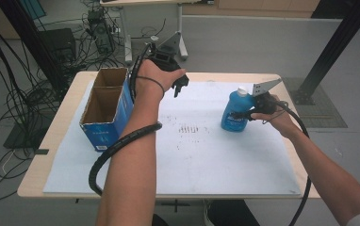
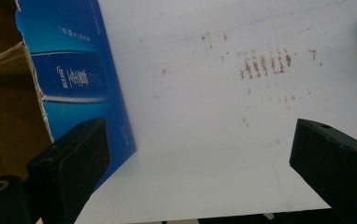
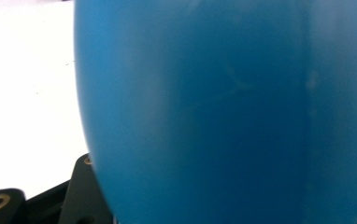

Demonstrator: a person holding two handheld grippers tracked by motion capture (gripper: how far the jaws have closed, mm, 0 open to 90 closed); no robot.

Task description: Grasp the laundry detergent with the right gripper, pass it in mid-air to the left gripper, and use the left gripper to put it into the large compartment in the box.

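Observation:
A blue plastic bottle (image 1: 234, 110) with a white cap stands upright on the right side of the white sheet (image 1: 192, 160). My right gripper (image 1: 245, 114) comes at it from the right and is shut on its body. In the right gripper view the bottle (image 3: 223, 112) presses close against the camera, with one black jaw at the lower left. My left gripper (image 1: 180, 87) hangs above the sheet's far edge, just right of the open blue cardboard box (image 1: 106, 110). Its jaws stand wide apart with nothing between them (image 2: 200, 140), and the box (image 2: 74, 70) lies to their left.
The sheet covers most of a wooden table (image 1: 51, 136) and carries faint reddish marks (image 1: 192, 128) in its middle. The box has two open compartments. Cables and equipment (image 1: 93, 28) lie on the floor behind the table, and a black post (image 1: 331, 47) stands at the right.

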